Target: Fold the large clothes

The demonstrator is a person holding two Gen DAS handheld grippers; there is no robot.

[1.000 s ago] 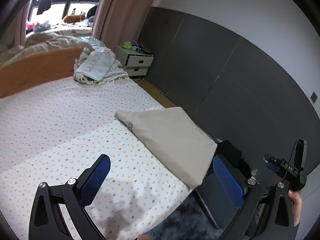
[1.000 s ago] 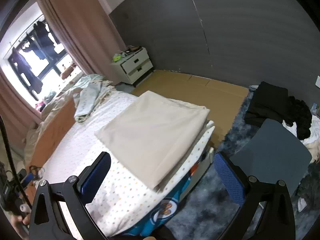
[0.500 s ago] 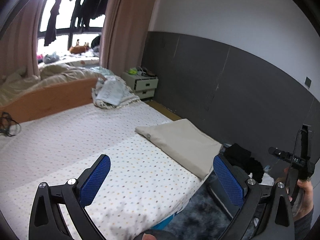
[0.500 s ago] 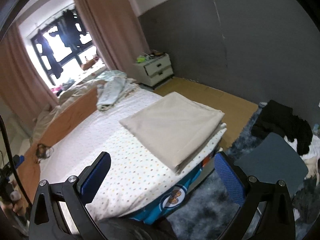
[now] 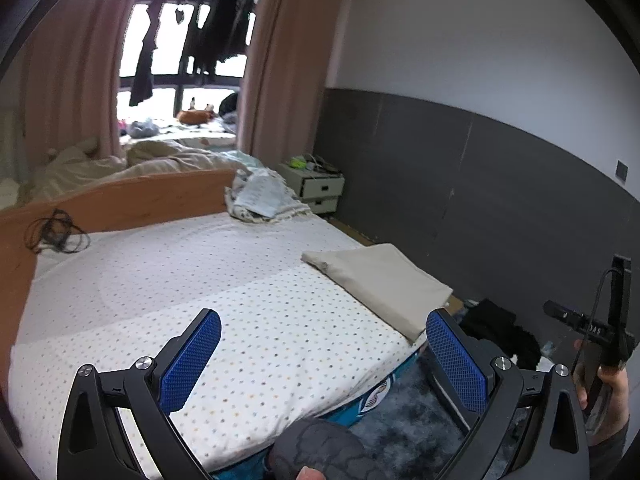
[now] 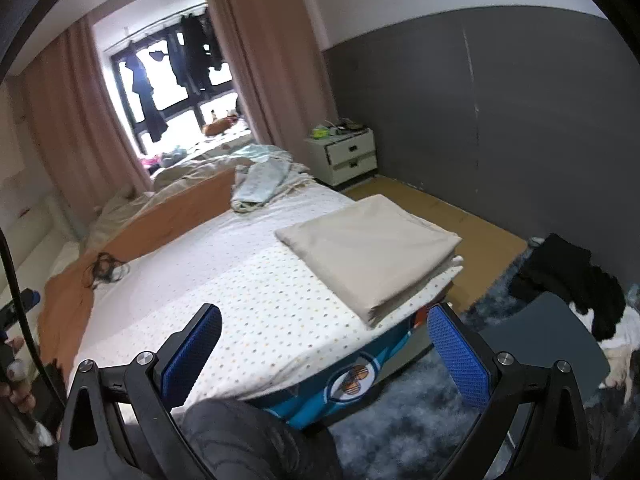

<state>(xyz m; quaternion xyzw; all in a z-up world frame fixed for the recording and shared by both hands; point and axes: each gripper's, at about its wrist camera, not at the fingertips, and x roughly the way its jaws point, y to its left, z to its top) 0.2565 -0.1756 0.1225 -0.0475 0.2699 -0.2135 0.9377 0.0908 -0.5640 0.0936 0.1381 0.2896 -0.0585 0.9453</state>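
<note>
Left tongs (image 5: 324, 360), right tongs (image 6: 325, 354) gape empty; beige cloth (image 6: 370, 248) folded flat.

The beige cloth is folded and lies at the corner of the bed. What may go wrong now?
1. The folded cloth lies at the corner of the bed, its edge near the drop; a nudge could slide it to the floor.
2. Both grippers, left and right, are open and empty; a one-sided lift may undo the fold.
3. The cable on the bed could snag.

The dotted sheet (image 6: 256, 280) lies bare between both wide-spread grippers and the folded beige cloth (image 6: 372, 248). Crumpled bedding (image 6: 260, 184) and what looks like a cable tangle (image 6: 106, 266) crowd the far edge.
</note>
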